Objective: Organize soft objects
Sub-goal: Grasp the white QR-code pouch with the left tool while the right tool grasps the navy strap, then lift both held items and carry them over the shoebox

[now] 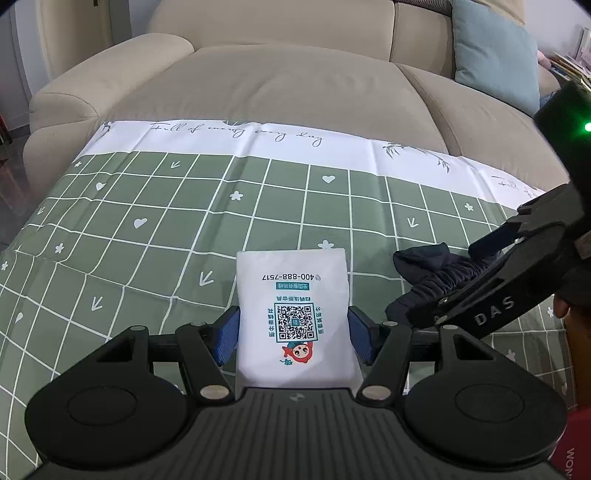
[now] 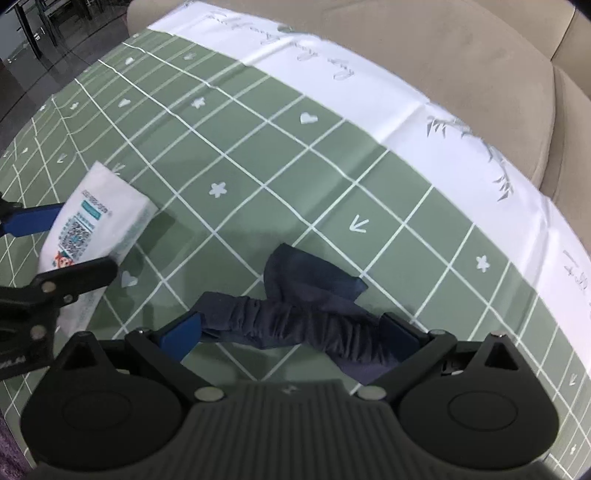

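A white tissue pack (image 1: 293, 280) with a QR code and a cartoon print sits between the blue pads of my left gripper (image 1: 294, 334), which is shut on its two sides. The right wrist view shows the same pack (image 2: 99, 206) in the left gripper (image 2: 62, 247), held a little above the cloth with its shadow below. A crumpled navy cloth with an elastic band (image 2: 306, 280) lies on the green checked tablecloth (image 2: 295, 166). My right gripper (image 2: 291, 332) points down over it, jaws wide open, the cloth stretching between the pads. In the left wrist view, the right gripper (image 1: 447, 280) straddles the navy cloth (image 1: 424, 266).
The tablecloth (image 1: 147, 221) has a white lettered border along its far edge. Behind it stands a beige sofa (image 1: 277, 81) with a teal cushion (image 1: 495, 51) at the right. Dark floor and chair legs (image 2: 37, 29) show beyond the table's left end.
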{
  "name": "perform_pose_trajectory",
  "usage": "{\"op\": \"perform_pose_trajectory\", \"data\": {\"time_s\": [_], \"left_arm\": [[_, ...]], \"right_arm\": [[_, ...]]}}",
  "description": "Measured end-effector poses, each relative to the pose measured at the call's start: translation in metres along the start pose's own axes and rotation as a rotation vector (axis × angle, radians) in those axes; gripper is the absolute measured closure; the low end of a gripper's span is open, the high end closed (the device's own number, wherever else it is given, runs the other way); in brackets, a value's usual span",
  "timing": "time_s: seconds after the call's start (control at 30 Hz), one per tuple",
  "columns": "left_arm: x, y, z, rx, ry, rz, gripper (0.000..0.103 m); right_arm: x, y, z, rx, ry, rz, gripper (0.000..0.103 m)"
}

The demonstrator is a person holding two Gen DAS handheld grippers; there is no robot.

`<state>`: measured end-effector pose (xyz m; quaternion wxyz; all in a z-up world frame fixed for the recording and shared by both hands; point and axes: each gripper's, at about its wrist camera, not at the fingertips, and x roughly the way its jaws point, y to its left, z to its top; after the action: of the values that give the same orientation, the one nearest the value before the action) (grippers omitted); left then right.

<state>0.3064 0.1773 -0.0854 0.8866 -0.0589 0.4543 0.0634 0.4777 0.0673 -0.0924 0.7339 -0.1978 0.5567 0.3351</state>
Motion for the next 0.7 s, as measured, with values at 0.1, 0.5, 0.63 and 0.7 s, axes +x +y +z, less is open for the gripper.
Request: {"op": "perform_pose_trajectory", "data": {"time_s": [0.1, 0.5, 0.63, 0.7], "left_arm": [[0.001, 0.0, 0.0, 0.002, 0.0, 0.0, 0.033], [-0.006, -0.001, -0.001, -0.001, 0.001, 0.003, 0.033], [-0.012, -0.003, -0.003, 0.007, -0.001, 0.003, 0.033], [-0.016, -0.004, -0.003, 0.015, 0.001, 0.006, 0.033]], "right_arm": [[0.007, 0.0, 0.001, 0.0, 0.018, 0.0, 0.012], [-0.001, 0.006, -0.004, 0.01, -0.005, 0.015, 0.065], [-0.004, 0.01, -0.007, 0.023, -0.012, 0.012, 0.085], [-0.005, 0.016, -0.009, 0.015, -0.018, -0.009, 0.088]]}}
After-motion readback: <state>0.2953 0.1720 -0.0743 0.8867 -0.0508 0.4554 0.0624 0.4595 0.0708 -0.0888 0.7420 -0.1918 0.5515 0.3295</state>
